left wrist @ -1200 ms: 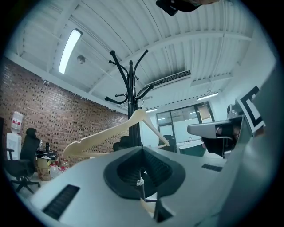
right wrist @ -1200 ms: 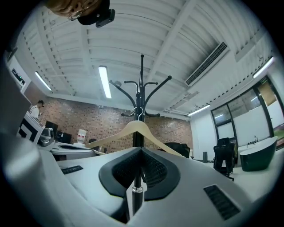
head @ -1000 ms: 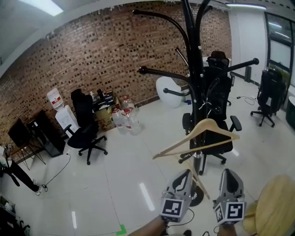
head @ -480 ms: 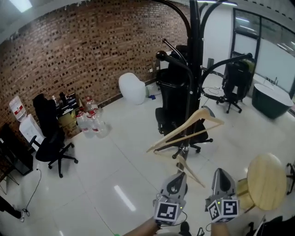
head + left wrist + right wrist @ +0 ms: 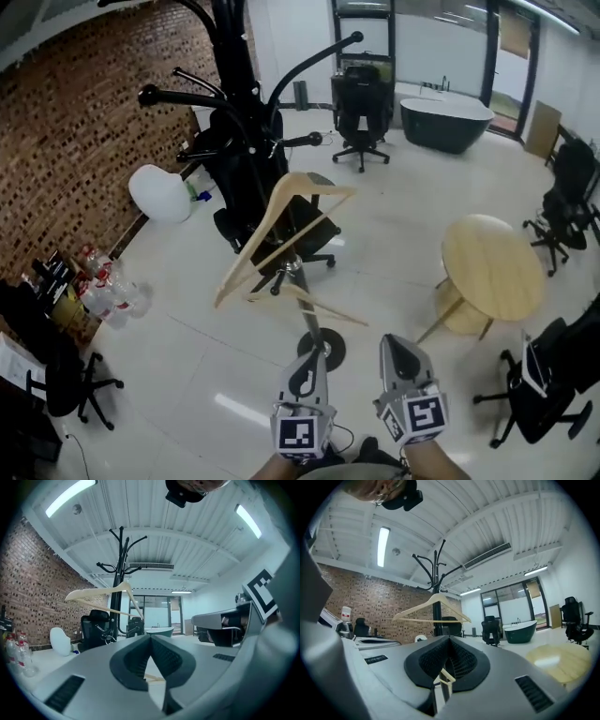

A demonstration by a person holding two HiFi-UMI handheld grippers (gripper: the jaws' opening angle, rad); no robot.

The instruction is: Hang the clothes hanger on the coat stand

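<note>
Grippers, head view: left gripper (image 5: 315, 352) and right gripper (image 5: 394, 343) lie side by side at the near edge, both closed, neither holding the clothes hanger (image 5: 255, 234), which is well apart.
Clothes hanger: tilted against the coat stand (image 5: 234, 56), apparently hooked on an arm, so it needs no grip; task judged done.
Surroundings: round table (image 5: 492, 253) right, office chair (image 5: 361, 112) far; nothing blocks the way.
Left gripper view: jaws meet on nothing; clothes hanger (image 5: 96, 591) beside the coat stand (image 5: 121, 559), far left.
Right gripper view: jaws pressed together; clothes hanger (image 5: 415, 606) hangs level ahead.
</note>
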